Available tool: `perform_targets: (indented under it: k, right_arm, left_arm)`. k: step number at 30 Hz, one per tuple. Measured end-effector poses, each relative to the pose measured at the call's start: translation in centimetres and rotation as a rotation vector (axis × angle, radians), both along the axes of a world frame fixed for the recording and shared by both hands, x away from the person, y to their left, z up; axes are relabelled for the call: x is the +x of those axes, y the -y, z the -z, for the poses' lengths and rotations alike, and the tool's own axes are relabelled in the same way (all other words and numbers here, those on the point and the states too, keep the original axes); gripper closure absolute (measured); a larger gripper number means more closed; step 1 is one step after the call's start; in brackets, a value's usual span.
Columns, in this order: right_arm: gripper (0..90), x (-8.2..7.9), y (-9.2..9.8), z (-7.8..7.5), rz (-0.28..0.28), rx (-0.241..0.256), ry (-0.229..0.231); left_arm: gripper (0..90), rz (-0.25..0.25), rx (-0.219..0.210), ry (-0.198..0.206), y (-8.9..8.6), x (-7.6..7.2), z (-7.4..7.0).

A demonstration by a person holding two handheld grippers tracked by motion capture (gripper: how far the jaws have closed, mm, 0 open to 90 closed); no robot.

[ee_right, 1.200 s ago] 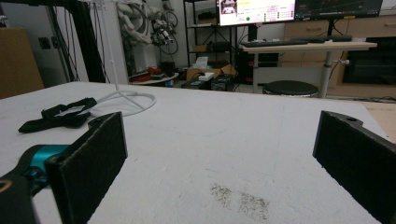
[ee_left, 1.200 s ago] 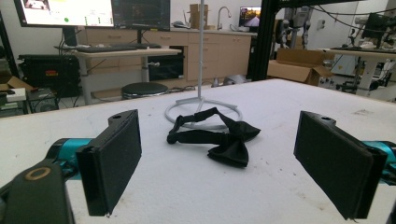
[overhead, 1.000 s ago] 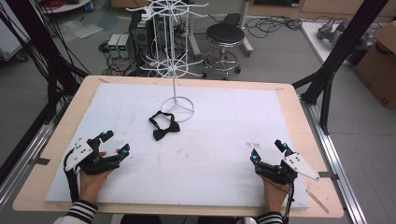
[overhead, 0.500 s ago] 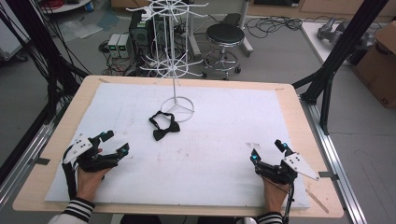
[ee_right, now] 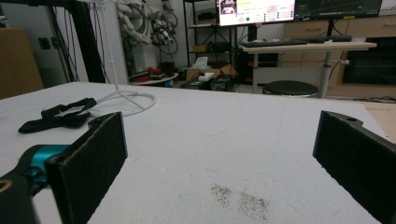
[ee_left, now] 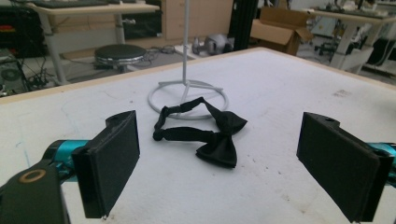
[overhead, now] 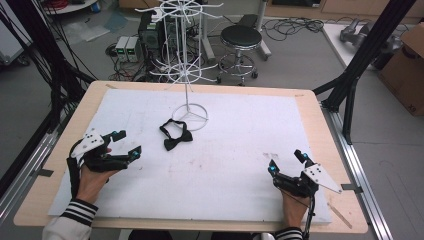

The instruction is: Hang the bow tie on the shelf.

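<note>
A black bow tie (overhead: 176,136) with its looped strap lies flat on the white table cover, just left of the ring base of a white wire display stand (overhead: 189,116). The left gripper view has the bow tie (ee_left: 210,135) straight ahead, beyond the jaws, with the stand's ring base (ee_left: 188,97) behind it. My left gripper (overhead: 127,142) is open at the table's left, pointing toward the bow tie with nothing between its jaws. At the front right my right gripper (overhead: 286,162) is open and empty; its own view has the bow tie (ee_right: 58,116) far off at the left.
The white cover (overhead: 240,135) spans most of the wooden table (overhead: 310,97). A small dark smudge (overhead: 271,156) marks the cover near my right gripper. Beyond the far edge are a black stool (overhead: 241,37), boxes and cables on the floor.
My left gripper has shifted a little to the right and forward, toward the bow tie. The right gripper and the bow tie have stayed put.
</note>
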State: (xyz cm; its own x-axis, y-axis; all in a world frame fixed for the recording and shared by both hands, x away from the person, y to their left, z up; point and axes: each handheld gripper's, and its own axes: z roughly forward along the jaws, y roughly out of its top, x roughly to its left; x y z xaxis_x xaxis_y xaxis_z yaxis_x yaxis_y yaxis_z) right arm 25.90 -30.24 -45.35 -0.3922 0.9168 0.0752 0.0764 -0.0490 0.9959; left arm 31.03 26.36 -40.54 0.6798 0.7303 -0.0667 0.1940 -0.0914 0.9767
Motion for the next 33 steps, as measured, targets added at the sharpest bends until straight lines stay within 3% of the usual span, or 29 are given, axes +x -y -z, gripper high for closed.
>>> perform_targets:
  k: [3, 10, 15, 20, 30, 32, 33]
  right_arm:
    - [1.8, 0.0, 0.0, 0.0, 0.001, 0.002, -0.001]
    - [1.9, 0.0, 0.0, 0.0, 0.001, 0.002, 0.0]
    - [1.9, 0.0, 0.0, 0.0, 0.0, 0.004, 0.001]
    - [1.9, 0.0, 0.1, 0.0, 0.001, 0.006, -0.002]
    - [1.9, 0.0, 0.1, 0.0, 0.0, 0.009, -0.006]
    - [1.9, 0.0, 0.1, 0.0, 0.001, 0.007, -0.006]
    - [1.9, 0.0, 0.1, 0.0, 0.001, 0.007, -0.005]
  left_arm:
    - [15.2, 0.035, 0.051, -0.023, 0.9, 0.9, -1.0]
    - [17.0, 0.074, 0.104, -0.057, 2.4, 2.1, -2.1]
    - [17.1, 0.108, 0.171, -0.092, 4.0, 3.3, -2.7]
    - [17.2, 0.117, 0.205, -0.126, 4.9, 4.1, -2.6]
    - [17.5, 0.159, 0.32, -0.172, 7.5, 5.9, -2.5]
    - [17.9, 0.168, 0.344, -0.186, 8.1, 6.3, -2.1]
    - [18.4, 0.178, 0.353, -0.213, 8.7, 6.6, -1.7]
